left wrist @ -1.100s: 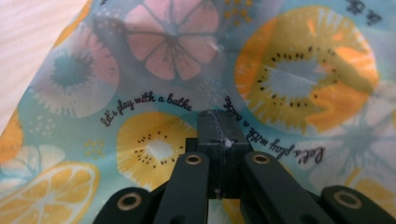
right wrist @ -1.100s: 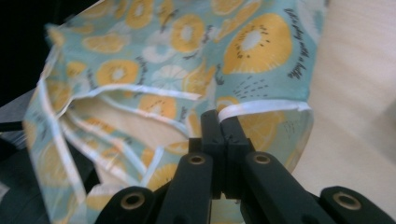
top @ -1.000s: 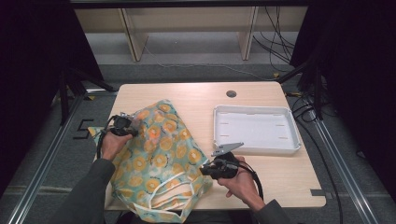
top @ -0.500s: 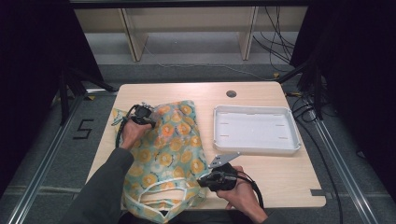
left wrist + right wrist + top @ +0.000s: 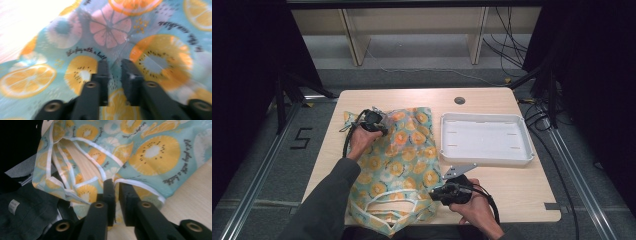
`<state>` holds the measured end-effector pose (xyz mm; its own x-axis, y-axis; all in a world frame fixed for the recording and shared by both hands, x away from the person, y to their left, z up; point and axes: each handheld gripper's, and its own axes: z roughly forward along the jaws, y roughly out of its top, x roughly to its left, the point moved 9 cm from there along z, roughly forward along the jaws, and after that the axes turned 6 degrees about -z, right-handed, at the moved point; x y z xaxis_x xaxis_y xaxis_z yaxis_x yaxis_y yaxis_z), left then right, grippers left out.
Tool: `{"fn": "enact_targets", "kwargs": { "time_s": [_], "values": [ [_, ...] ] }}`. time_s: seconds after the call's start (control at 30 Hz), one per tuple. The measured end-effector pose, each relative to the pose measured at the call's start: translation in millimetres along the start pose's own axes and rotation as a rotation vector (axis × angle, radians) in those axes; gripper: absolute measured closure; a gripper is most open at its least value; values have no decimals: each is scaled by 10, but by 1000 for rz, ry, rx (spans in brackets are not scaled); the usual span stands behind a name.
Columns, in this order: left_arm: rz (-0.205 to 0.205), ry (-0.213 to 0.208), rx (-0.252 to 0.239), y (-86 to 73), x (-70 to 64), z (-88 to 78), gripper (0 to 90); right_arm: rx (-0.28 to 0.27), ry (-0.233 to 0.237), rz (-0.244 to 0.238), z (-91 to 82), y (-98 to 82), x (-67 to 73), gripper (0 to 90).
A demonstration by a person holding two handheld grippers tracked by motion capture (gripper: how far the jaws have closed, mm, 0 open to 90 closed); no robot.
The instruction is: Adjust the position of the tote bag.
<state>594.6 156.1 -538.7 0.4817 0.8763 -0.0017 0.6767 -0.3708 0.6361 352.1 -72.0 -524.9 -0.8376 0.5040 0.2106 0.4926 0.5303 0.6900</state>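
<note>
Meanwhile left hand (image 5: pixel 360 141) reaches forward over the fruit-print bag (image 5: pixel 404 165).

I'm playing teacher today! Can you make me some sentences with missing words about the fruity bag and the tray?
1. The bag lies flat on the ____.
2. The tray is coloured ____.
3. The bag's white trim lies at the table edge nearest the ____.
4. In the high view the tray sits to the ____ of the bag.

Missing words: table; white; person; right
</note>
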Motion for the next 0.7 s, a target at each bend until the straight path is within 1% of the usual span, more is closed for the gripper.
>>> {"fn": "enact_targets", "kwargs": {
  "time_s": [0.03,0.07,0.1,0.13,0.17,0.23,0.27,0.3,0.33,0.37,0.4,0.43,0.47,0.5,0.53,0.57,0.6,0.63,0.67,0.7],
  "values": [
    [0,0,0,0,0,0,664,0,0,0,0,0,0,783],
    [54,-6,11,-38,-17,-181,616,3,-9,-4,-31,17,11,709],
    [63,-14,10,-56,-29,-253,571,5,-15,-11,-52,26,7,681],
    [63,-14,10,-56,-29,-253,546,7,-10,-17,-66,28,14,676],
    [54,-50,-9,-110,-79,-461,520,-4,-23,-15,-88,38,6,661],
    [61,-88,-40,-188,-145,-683,475,-11,-30,-3,-141,43,6,609],
    [58,-105,-49,-244,-168,-795,461,-12,-29,3,-172,40,6,591],
    [63,-126,-59,-306,-182,-904,448,-15,-31,9,-202,36,7,572],
    [47,-158,-74,-377,-210,-1003,441,-18,-42,4,-232,33,-10,563],
    [24,-191,-104,-444,-237,-1098,438,-25,-48,11,-255,30,-7,559],
    [1,-203,-126,-524,-246,-1176,438,-25,-41,7,-287,25,-2,551],
    [1,-203,-126,-524,-246,-1176,435,-40,-51,7,-307,32,-2,547],
    [9,-208,-102,-703,-253,-1271,424,-33,-57,0,-339,32,6,543],
    [3,-202,-120,-771,-247,-1325,422,-34,-61,-11,-364,40,28,539],
    [19,-207,-116,-849,-231,-1376,420,-42,-62,-24,-388,56,57,528],
    [-12,-219,-122,-904,-241,-1407,417,-55,-61,-44,-404,78,88,518],
    [-32,-206,-136,-942,-229,-1433,412,-70,-43,-44,-411,103,145,508],
    [-32,-206,-136,-942,-229,-1433,400,-84,-29,-63,-406,128,176,489],
    [-32,-179,-144,-1009,-194,-1461,388,-95,-25,-77,-382,154,211,485],
    [-24,-174,-135,-1044,-185,-1473,381,-86,-12,-85,-360,155,244,485]
  ]
}}
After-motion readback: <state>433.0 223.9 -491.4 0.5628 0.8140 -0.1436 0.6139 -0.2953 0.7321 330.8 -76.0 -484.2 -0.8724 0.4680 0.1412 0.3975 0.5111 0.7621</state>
